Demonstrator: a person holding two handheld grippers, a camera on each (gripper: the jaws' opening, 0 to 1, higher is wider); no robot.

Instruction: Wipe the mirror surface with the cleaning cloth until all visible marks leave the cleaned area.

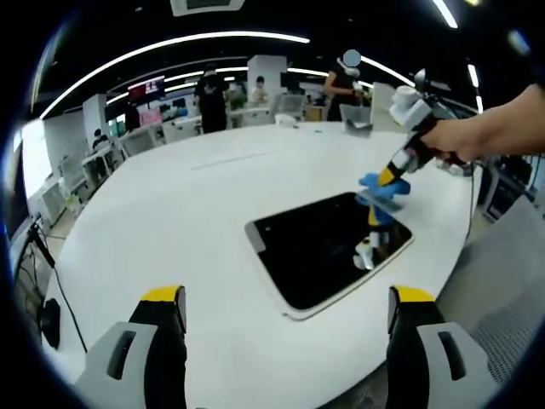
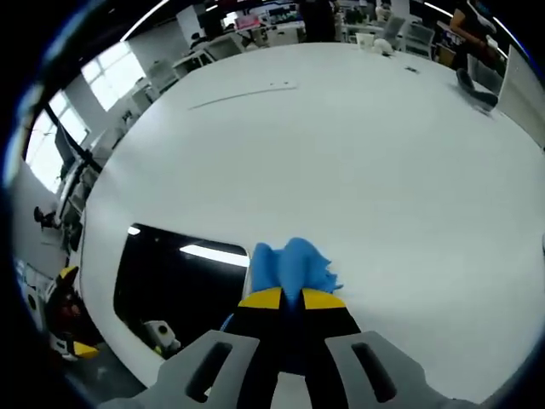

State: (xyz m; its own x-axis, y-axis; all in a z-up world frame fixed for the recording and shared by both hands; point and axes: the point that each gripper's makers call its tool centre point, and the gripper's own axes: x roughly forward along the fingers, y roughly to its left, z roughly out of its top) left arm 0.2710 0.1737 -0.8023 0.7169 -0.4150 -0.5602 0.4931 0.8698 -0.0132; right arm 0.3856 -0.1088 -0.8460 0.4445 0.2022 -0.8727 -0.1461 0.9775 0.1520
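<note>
While your right tongs (image 2: 291, 298) clamp the crumpled blue cleaning cloth (image 2: 292, 263) against the far edge of the dark rectangular mirror (image 1: 328, 247), your left tongs (image 1: 288, 307) hover apart and empty, well short of the mirror's near edge. Both lie on the round white table (image 1: 179, 204), the mirror ahead of your left tongs.

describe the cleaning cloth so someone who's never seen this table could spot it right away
Start at the big white round table and find the dark rectangular mirror lying flat near its edge. At the mirror's far corner, the right tool pinches a small crumpled cleaning cloth against the glass. It is the only bright blue thing on the white tabletop.
</note>
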